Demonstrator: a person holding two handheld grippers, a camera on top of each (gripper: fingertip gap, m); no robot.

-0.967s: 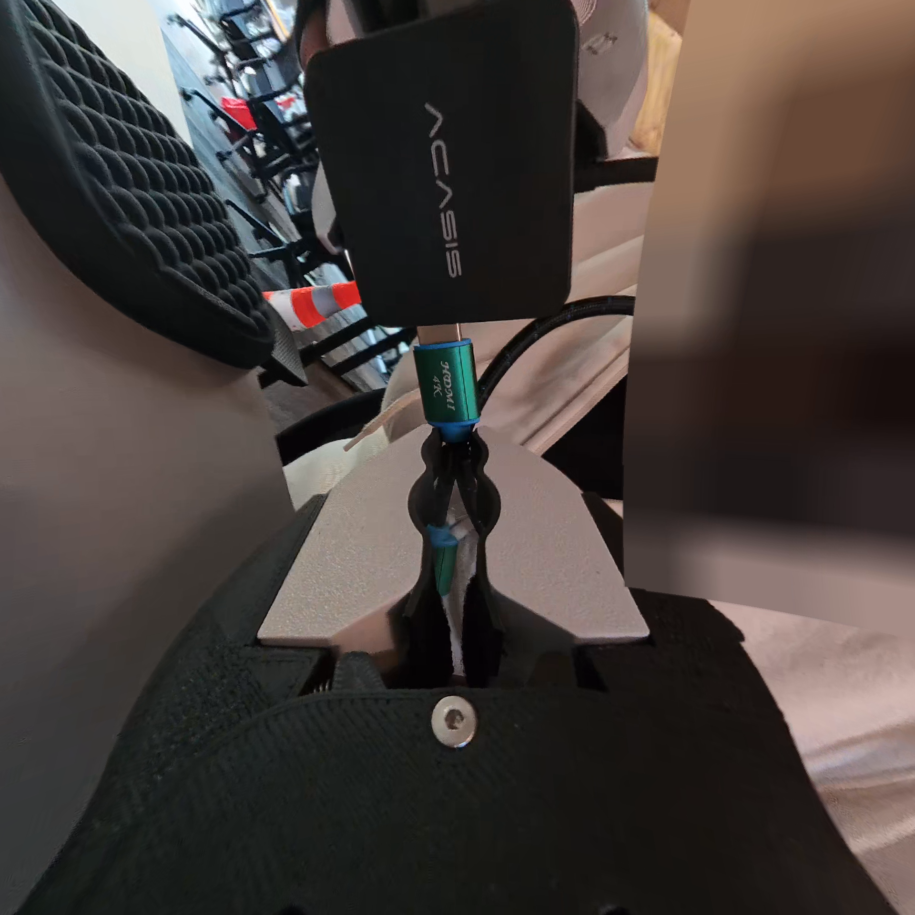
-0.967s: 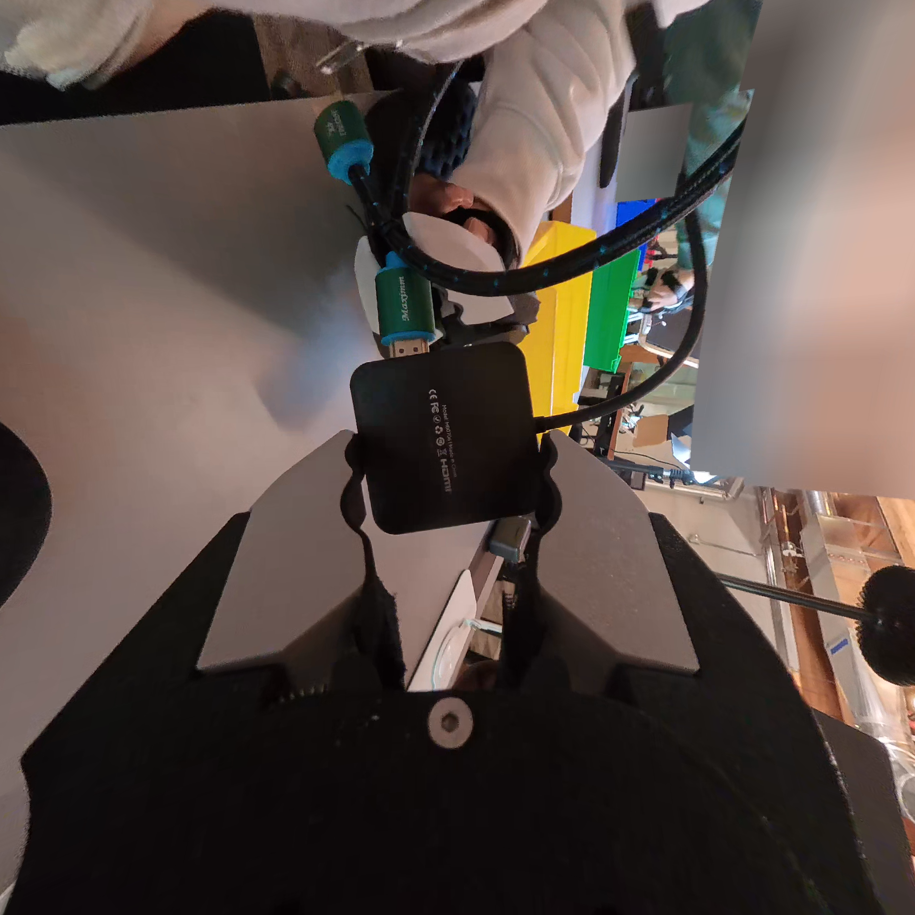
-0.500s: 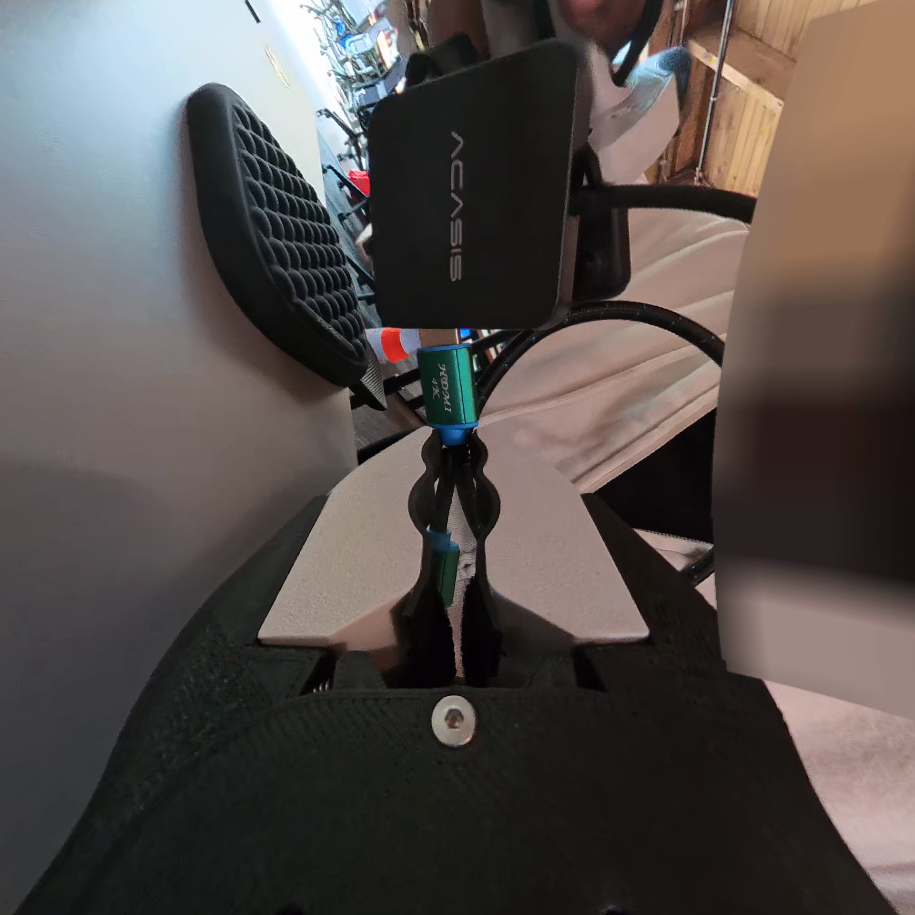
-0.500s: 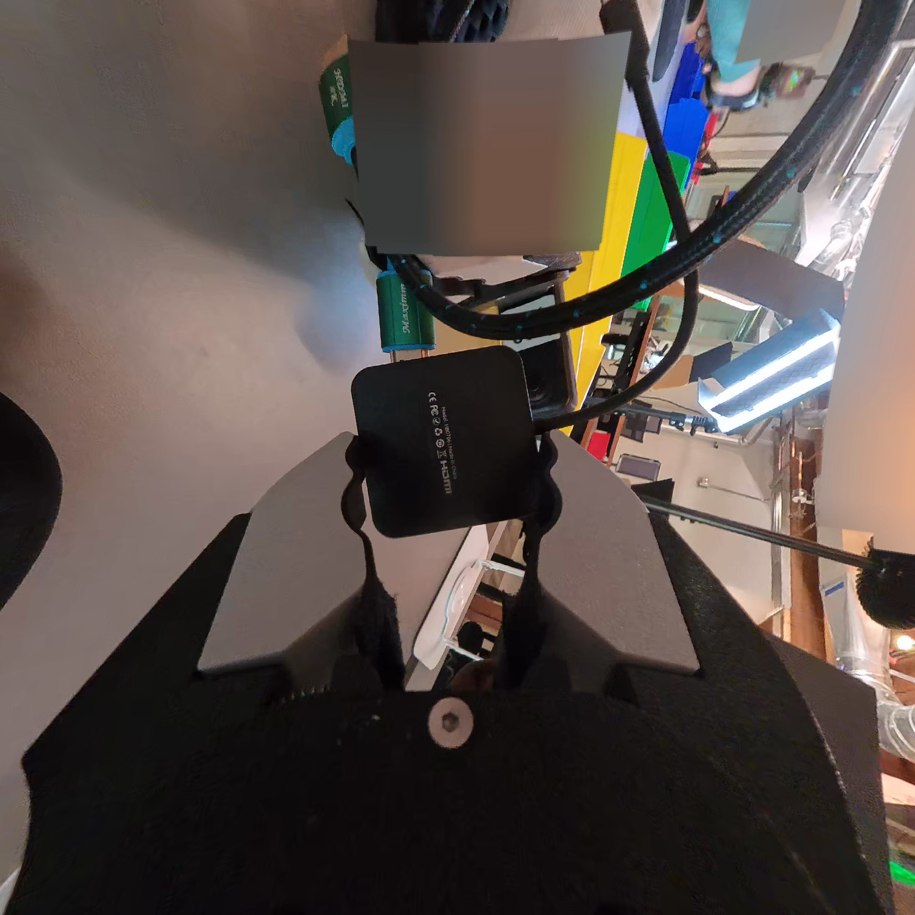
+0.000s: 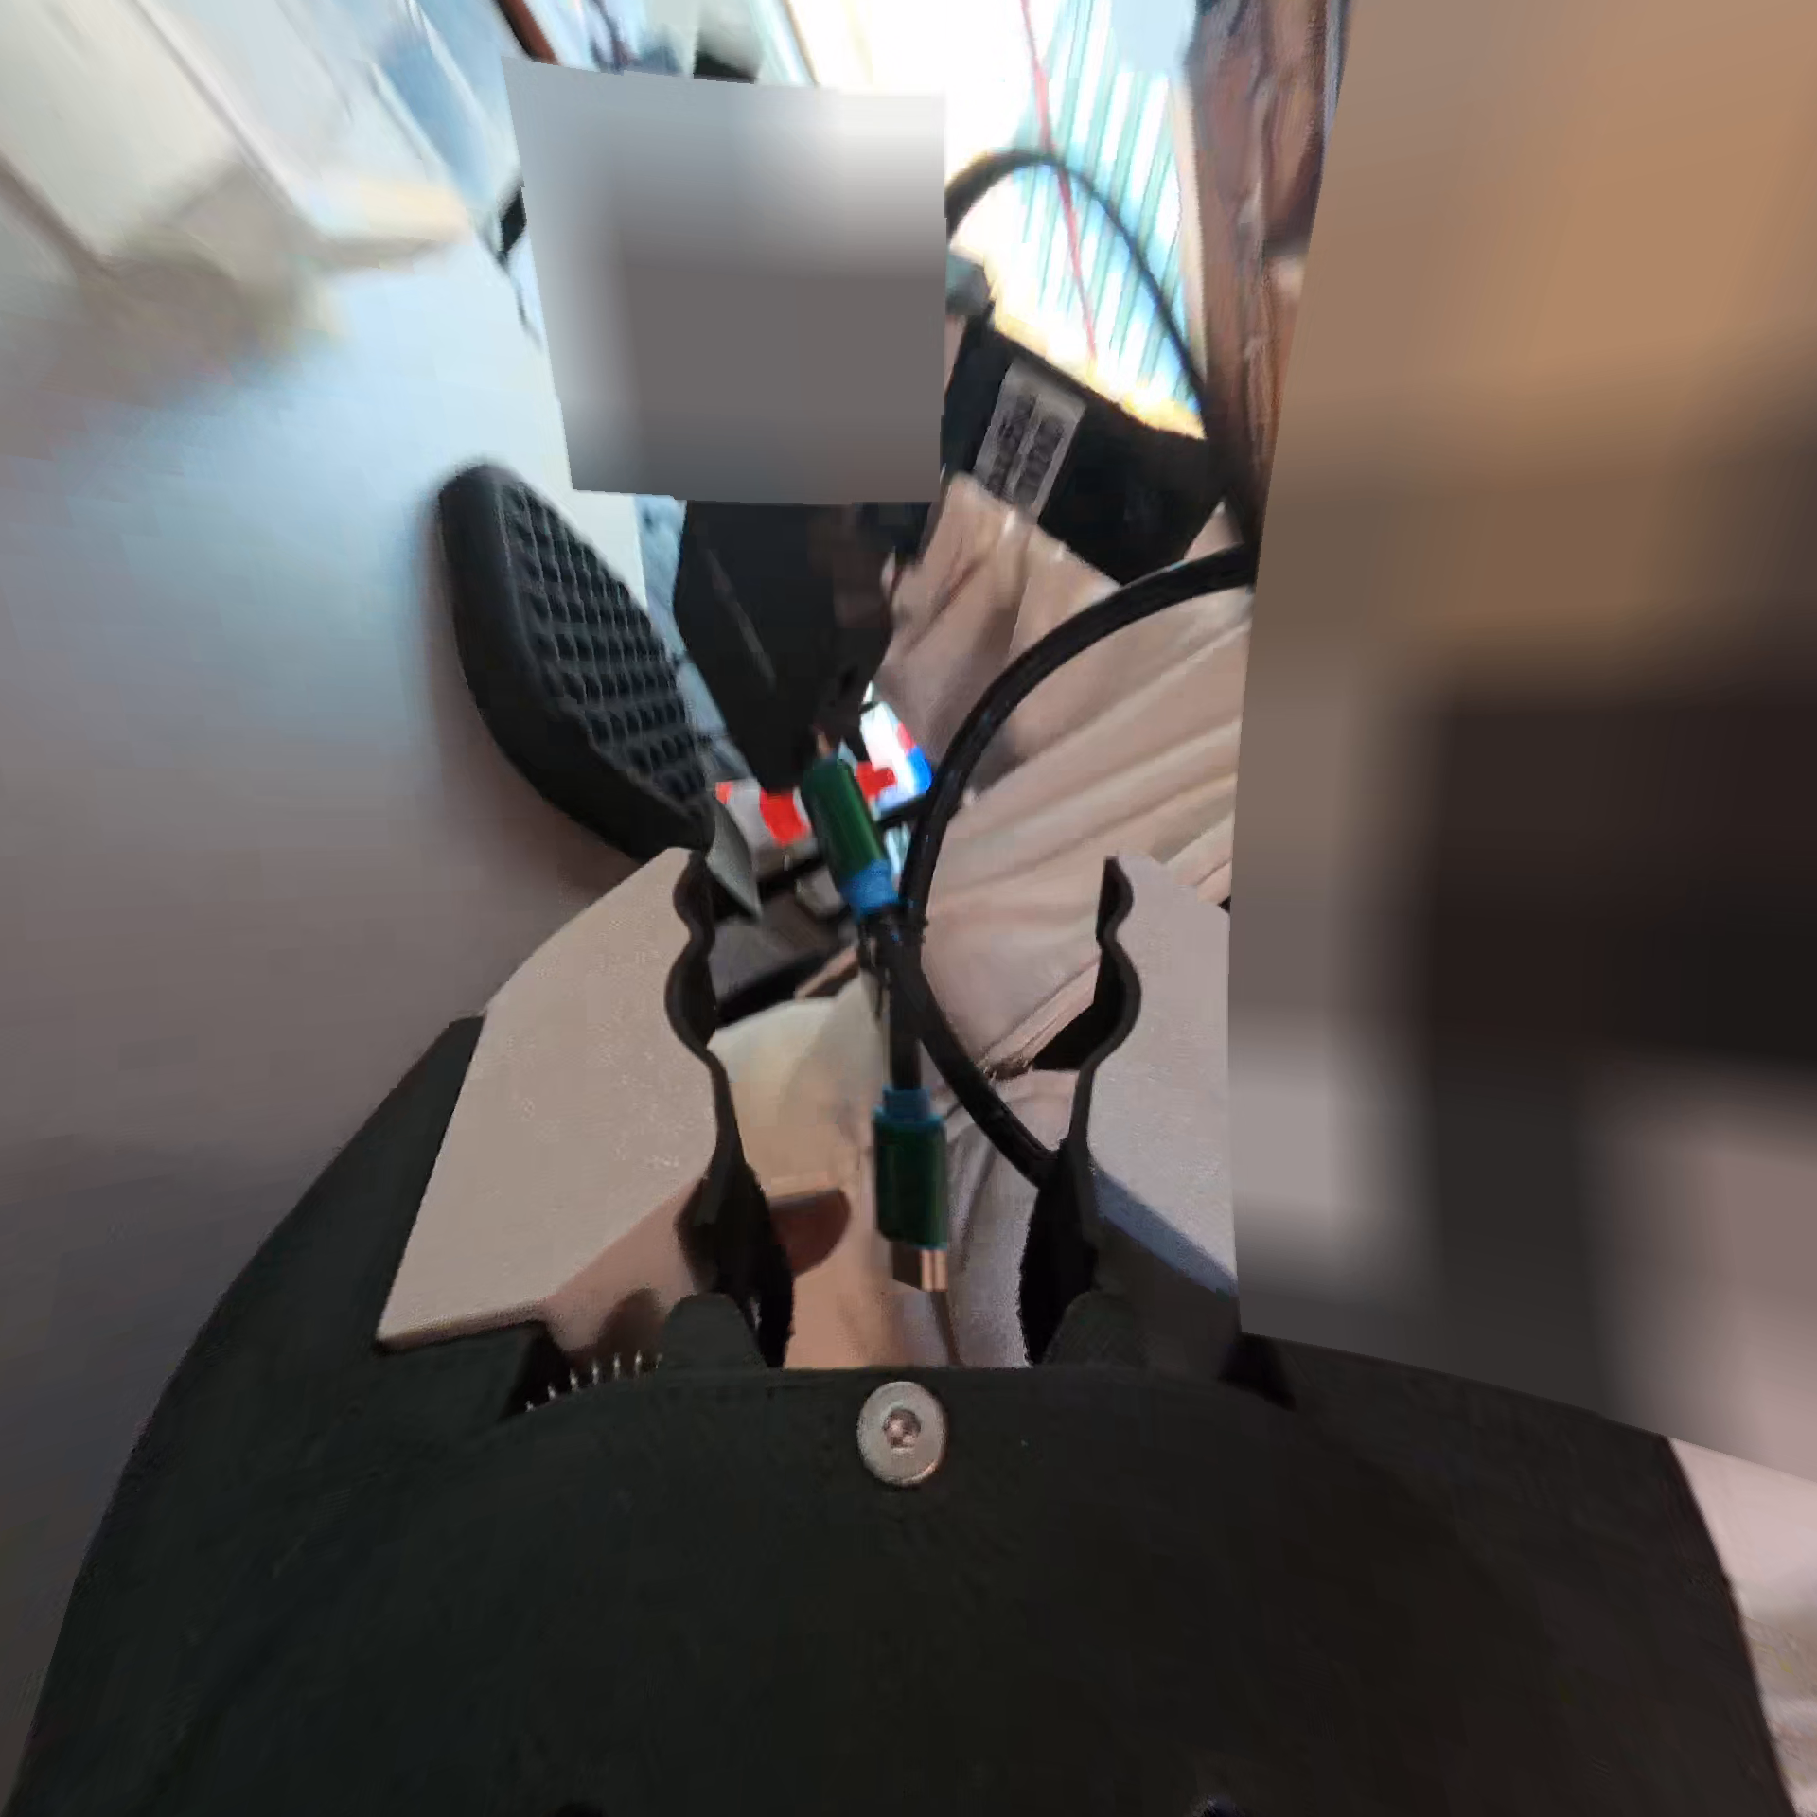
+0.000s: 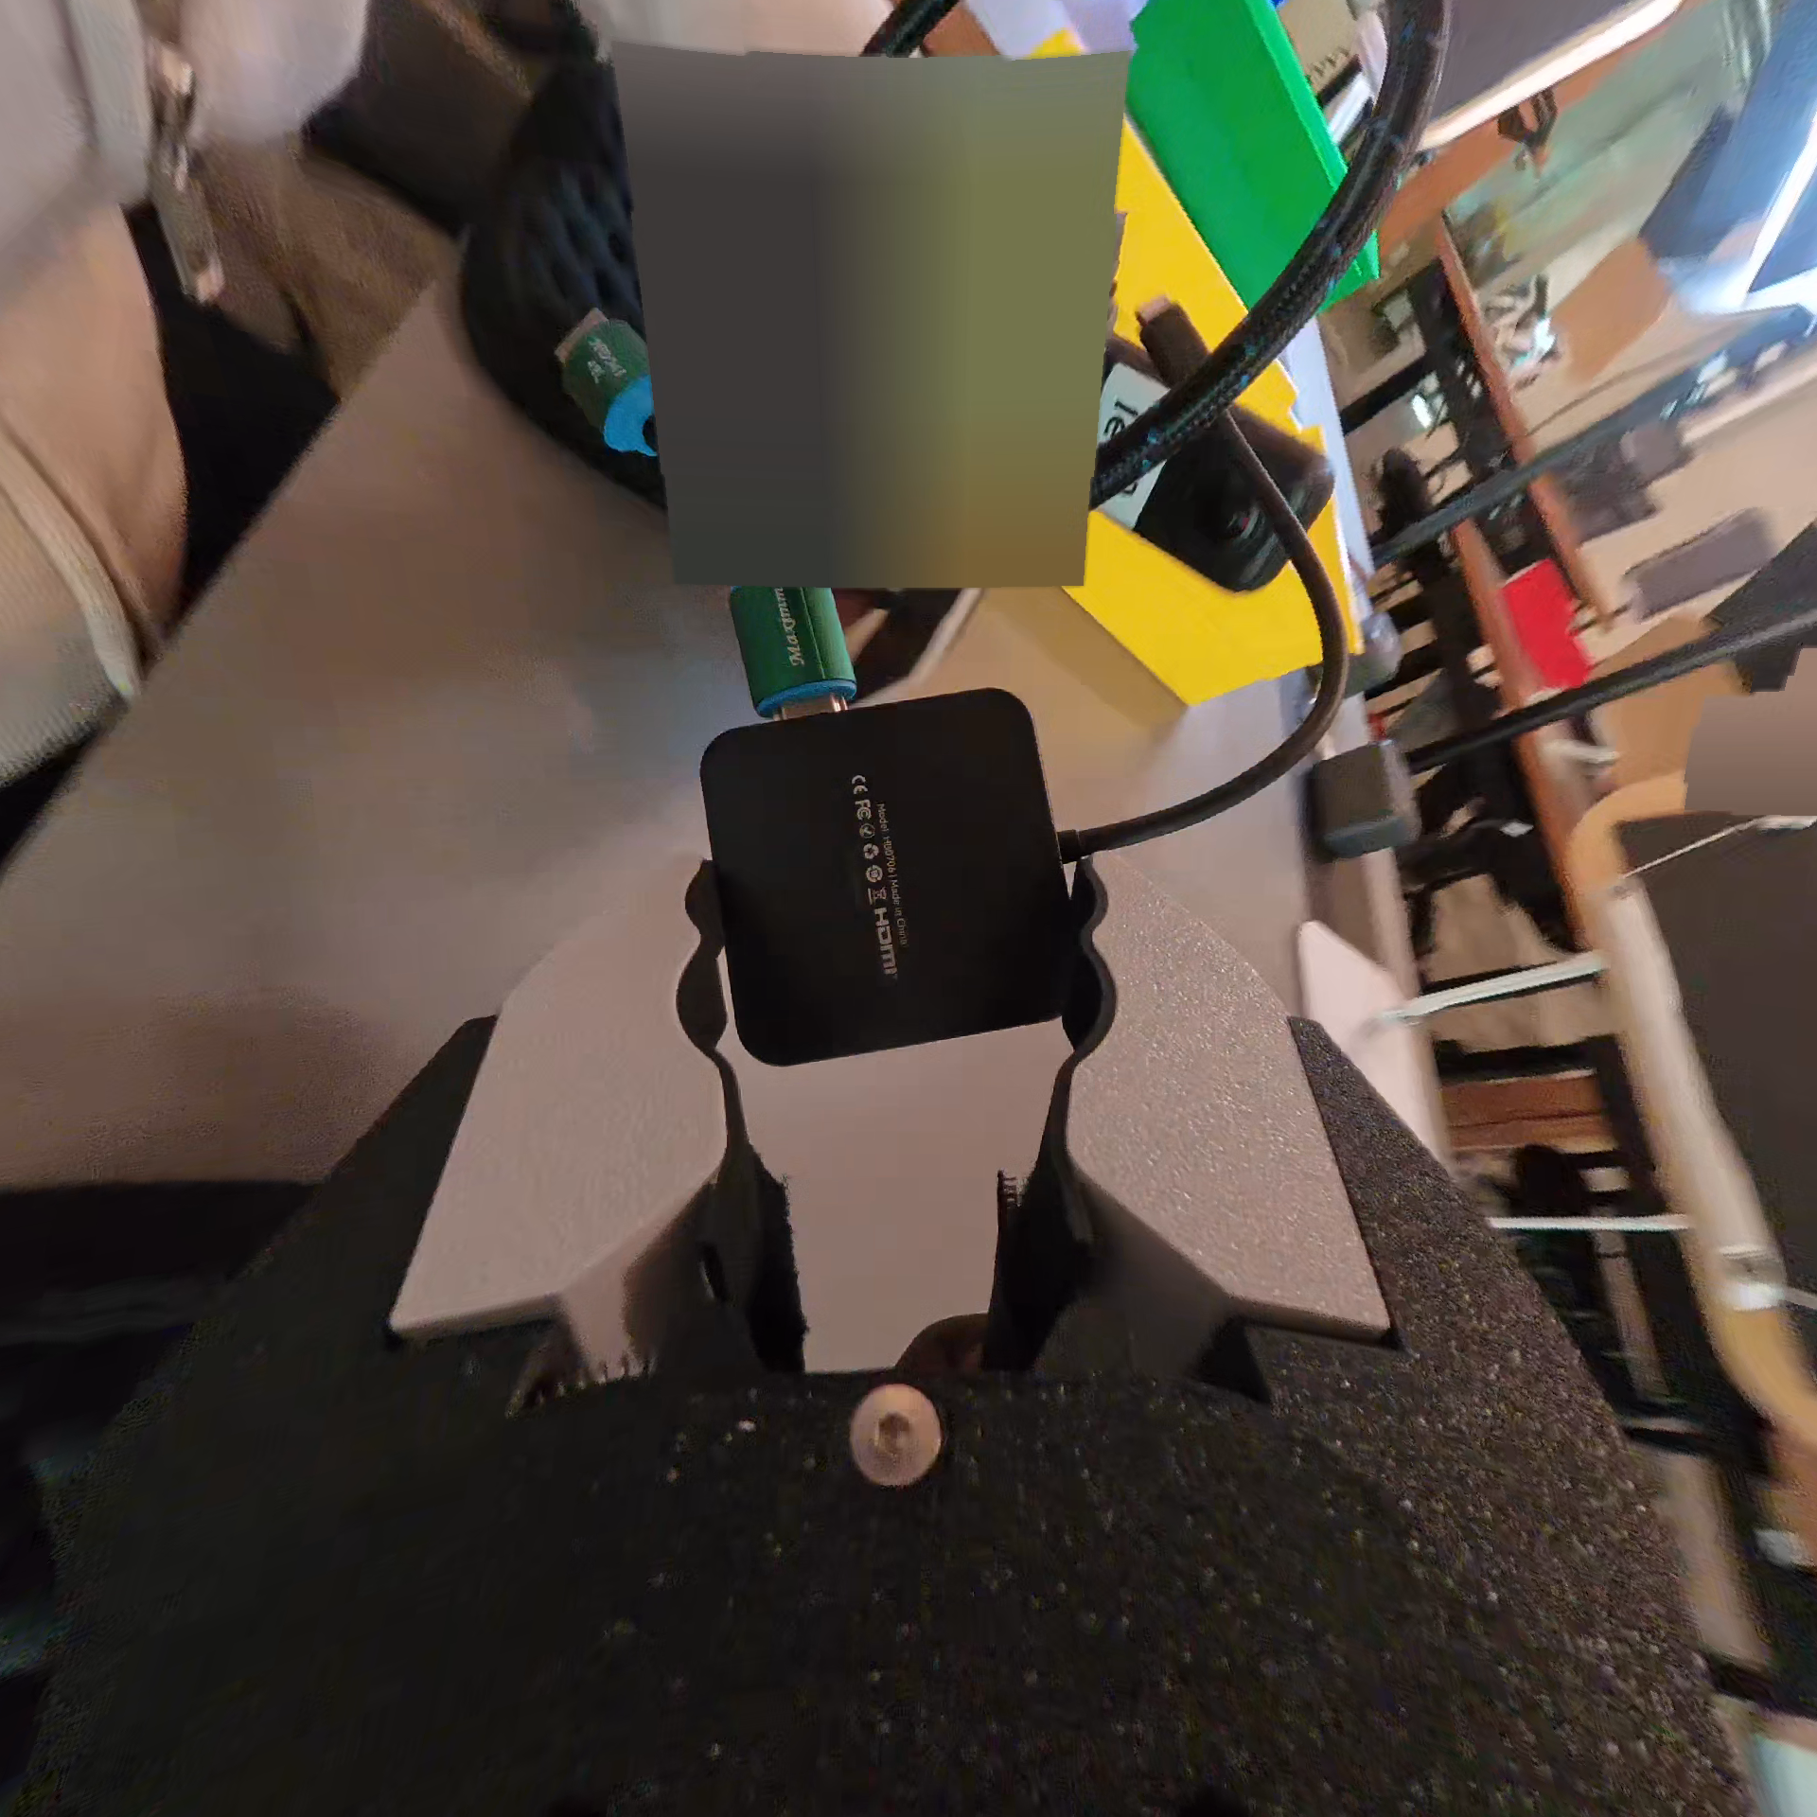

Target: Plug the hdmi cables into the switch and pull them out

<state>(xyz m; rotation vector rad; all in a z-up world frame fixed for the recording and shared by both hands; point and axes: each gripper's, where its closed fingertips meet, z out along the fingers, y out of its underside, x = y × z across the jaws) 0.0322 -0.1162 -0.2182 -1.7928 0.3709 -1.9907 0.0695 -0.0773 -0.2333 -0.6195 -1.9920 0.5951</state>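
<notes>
Left wrist view: the left gripper [image 5: 900,968] has its fingers spread wide, pinching nothing. Between them hangs a braided black cable [image 5: 944,855] with 2 green plugs in sight: one green plug [image 5: 843,821] sits up against the dark switch [image 5: 777,639], the free plug [image 5: 909,1175] dangles loose with its metal tip bare. The picture is blurred, so I cannot tell how deep the upper plug sits. A black perforated pad [image 5: 580,669] lies on the grey tabletop [image 5: 246,688].

Right wrist view: the right gripper [image 6: 885,968] pinches the black switch [image 6: 880,870] by its 2 side edges. A green HDMI plug [image 6: 791,649] meets the switch's far edge, a sliver of metal showing at the joint. Another green plug [image 6: 605,383] lies on the tabletop [image 6: 393,787] farther off.

My read: the plug looks seated or nearly so. To do this well, keep the switch clamped square, close on the plug's rigid green shell rather than the braid, and push or pull straight along the port's axis without any twist.
</notes>
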